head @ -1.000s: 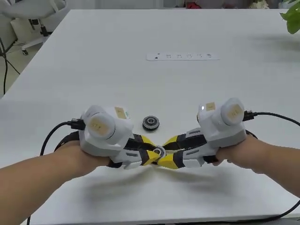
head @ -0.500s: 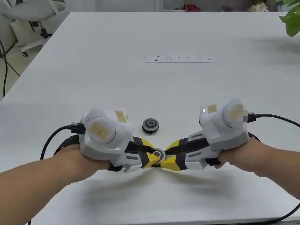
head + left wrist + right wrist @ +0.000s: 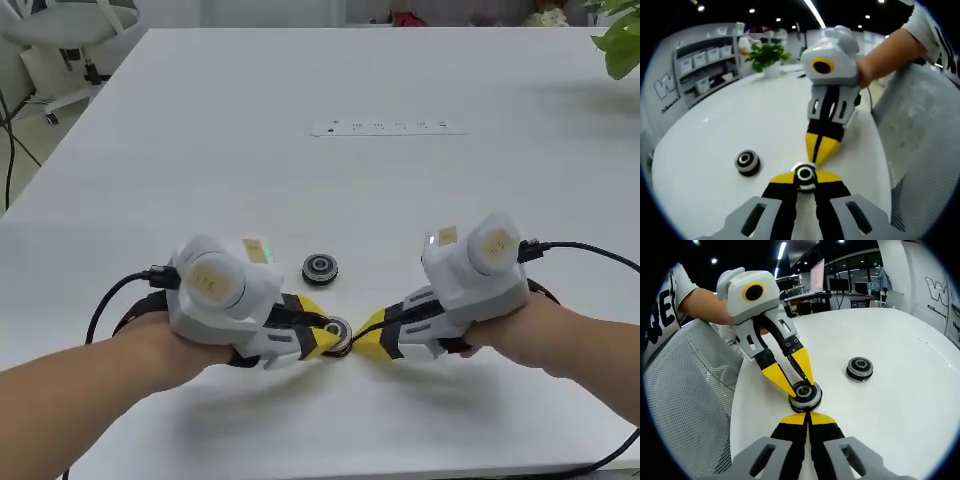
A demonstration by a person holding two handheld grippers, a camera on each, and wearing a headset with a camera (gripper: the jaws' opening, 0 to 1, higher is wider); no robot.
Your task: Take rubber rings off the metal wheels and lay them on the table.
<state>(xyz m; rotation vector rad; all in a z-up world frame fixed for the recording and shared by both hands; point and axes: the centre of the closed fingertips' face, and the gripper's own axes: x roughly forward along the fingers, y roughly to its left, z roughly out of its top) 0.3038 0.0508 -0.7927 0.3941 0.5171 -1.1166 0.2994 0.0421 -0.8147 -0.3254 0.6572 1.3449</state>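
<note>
White table (image 3: 250,130), office chair (image 3: 65,25), potted plant (image 3: 622,38), wall shelves (image 3: 705,67)

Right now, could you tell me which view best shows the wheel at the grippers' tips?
The right gripper view: the wheel shows nearly whole, rim and hub clear. The left gripper view shows it partly behind jaws; the head view, small.

A broad white table (image 3: 200,120) carries a lone metal wheel (image 3: 320,266), dark-rimmed and lying flat. Well beyond the wheel, toward the far edge, lies a flat white strip (image 3: 388,127) with a row of small markings. A potted plant (image 3: 767,54) stands far off to the wheel's right. Black cables (image 3: 575,245) trail over the surface on either side of the wheel. Just nearer than it sits a second wheel (image 3: 337,330); whether that one touches the tabletop cannot be told.
</note>
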